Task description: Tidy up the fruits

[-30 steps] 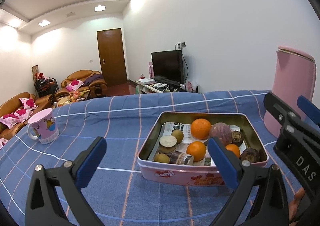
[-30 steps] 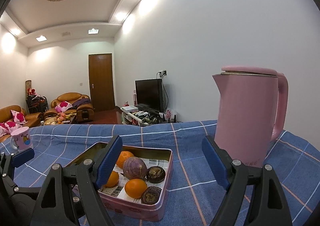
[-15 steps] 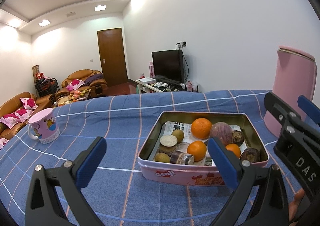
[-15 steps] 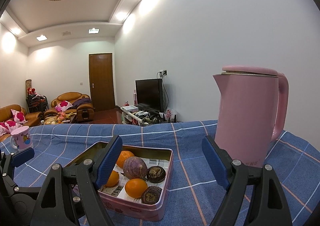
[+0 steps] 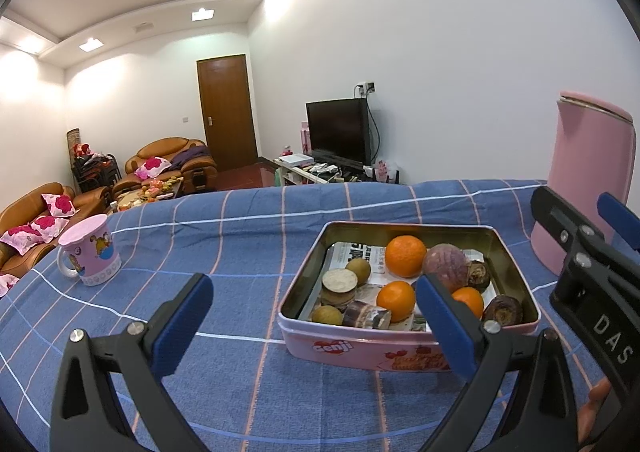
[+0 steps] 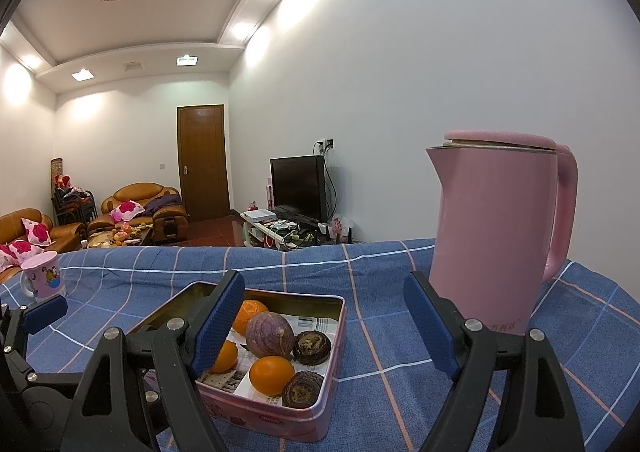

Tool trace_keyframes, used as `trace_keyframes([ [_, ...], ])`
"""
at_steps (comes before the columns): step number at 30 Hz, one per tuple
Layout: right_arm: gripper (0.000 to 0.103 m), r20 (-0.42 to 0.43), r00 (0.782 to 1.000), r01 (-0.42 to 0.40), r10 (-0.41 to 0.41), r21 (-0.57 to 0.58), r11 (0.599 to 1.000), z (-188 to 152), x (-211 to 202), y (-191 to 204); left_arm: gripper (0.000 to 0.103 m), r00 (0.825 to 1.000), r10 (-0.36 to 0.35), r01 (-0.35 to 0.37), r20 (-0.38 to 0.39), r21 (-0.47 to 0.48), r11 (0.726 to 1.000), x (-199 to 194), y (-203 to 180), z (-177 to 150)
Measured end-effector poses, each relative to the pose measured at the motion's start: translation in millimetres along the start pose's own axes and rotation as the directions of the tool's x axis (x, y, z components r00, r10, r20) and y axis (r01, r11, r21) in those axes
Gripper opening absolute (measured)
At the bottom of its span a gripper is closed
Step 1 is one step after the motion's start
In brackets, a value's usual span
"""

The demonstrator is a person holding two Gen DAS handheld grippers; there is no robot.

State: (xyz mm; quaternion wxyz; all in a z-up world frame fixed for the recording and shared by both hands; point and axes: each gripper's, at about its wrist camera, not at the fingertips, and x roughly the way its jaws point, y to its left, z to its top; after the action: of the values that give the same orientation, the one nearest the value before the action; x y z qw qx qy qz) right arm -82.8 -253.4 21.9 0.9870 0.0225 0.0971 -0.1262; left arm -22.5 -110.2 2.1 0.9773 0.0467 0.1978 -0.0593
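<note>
Pink tin lies flat on the blue cloth, long side facing the left gripper. Fruit fills it. Both that claw and the right gripper gape empty.

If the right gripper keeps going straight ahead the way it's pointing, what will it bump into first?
Probably the blue cloth, between the tin and the pink kettle. The right gripper is open, empty and tilted slightly down. Its left finger might graze the tin's edge; depth is hard to judge.
</note>
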Motion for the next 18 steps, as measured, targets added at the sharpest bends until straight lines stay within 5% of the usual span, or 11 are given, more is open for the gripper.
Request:
trace_keyframes([
  [18,0.083,0.001,1.0,0.001,-0.001,0.0,1.0,-0.4,0.7,-0.5,0.103,1.0,0.003,-0.003,-0.002,-0.003,1.0,-0.6,1.8,-1.1],
])
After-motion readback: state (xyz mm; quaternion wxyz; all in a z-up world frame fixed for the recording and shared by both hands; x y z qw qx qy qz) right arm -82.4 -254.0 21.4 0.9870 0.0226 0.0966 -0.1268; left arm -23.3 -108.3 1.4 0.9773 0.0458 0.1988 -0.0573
